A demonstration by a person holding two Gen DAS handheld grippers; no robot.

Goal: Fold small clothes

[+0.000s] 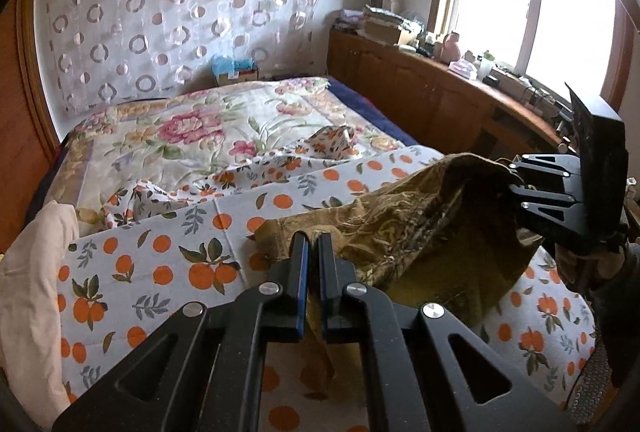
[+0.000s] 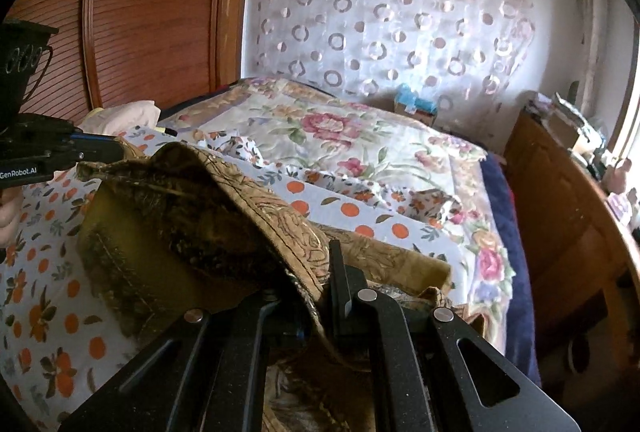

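Observation:
An olive-brown patterned garment [image 1: 404, 228] hangs stretched between my two grippers above the orange-print sheet [image 1: 168, 252]. My left gripper [image 1: 314, 244] is shut on one edge of the garment, its jaws nearly together with cloth between them. My right gripper [image 1: 516, 188] shows at the right of the left wrist view, shut on the other edge. In the right wrist view the garment [image 2: 192, 204] drapes over my right gripper [image 2: 320, 272] and hides its left finger. My left gripper [image 2: 100, 150] shows at the far left, pinching the cloth.
A floral quilt [image 1: 208, 124] covers the far bed. A crumpled orange-print cloth [image 1: 332, 142] lies on it. A cream cloth [image 1: 32, 272] lies at the left. A wooden cabinet [image 1: 420, 88] with clutter runs under the window. A wooden wardrobe [image 2: 152, 12] stands at the left.

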